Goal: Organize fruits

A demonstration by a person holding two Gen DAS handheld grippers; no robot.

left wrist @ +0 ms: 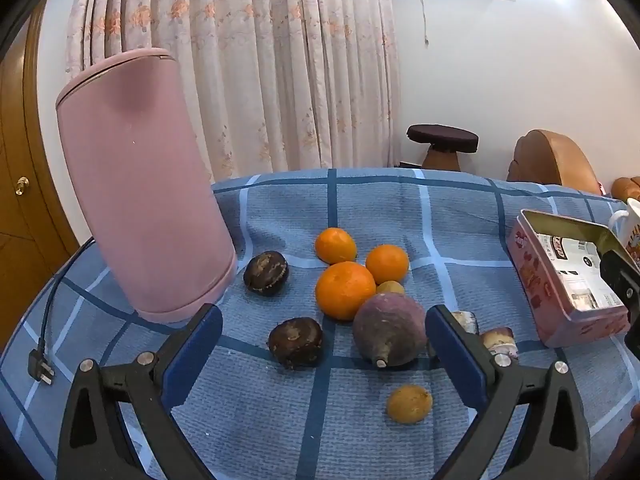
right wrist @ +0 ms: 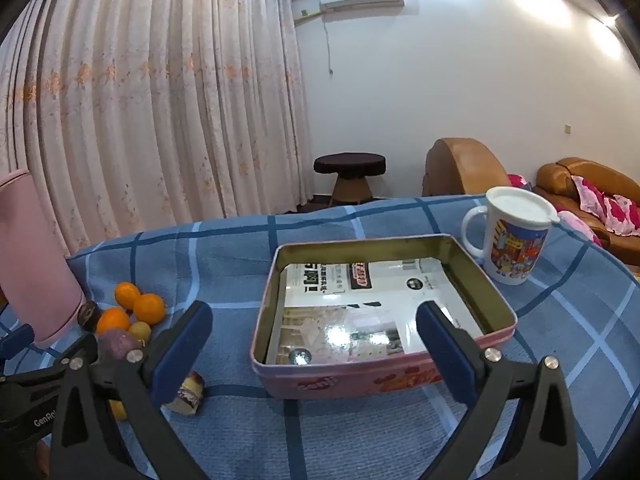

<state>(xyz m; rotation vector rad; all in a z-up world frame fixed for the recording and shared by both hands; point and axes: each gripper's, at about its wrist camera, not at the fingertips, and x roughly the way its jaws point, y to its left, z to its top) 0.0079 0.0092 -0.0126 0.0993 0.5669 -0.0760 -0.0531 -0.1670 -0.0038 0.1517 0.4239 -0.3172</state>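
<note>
In the left wrist view, three oranges [left wrist: 344,290] lie grouped on the blue checked cloth. Beside them are a purple round fruit [left wrist: 389,330], two dark brown fruits [left wrist: 295,342] [left wrist: 266,273], and two small yellow fruits [left wrist: 409,404] [left wrist: 391,287]. My left gripper [left wrist: 322,356] is open and empty, just in front of the purple fruit and the nearer dark one. The pink tin box [right wrist: 380,312] stands open with only paper inside. My right gripper [right wrist: 314,350] is open and empty at its near wall. The fruits [right wrist: 132,312] show at the left in the right wrist view.
A tall pink kettle [left wrist: 144,184] stands left of the fruit, its cord and plug [left wrist: 40,364] on the cloth. Wrapped snacks [left wrist: 496,340] [right wrist: 186,394] lie between fruit and tin. A lidded white mug [right wrist: 514,236] stands behind the tin's right corner. The tin also shows in the left wrist view [left wrist: 560,280].
</note>
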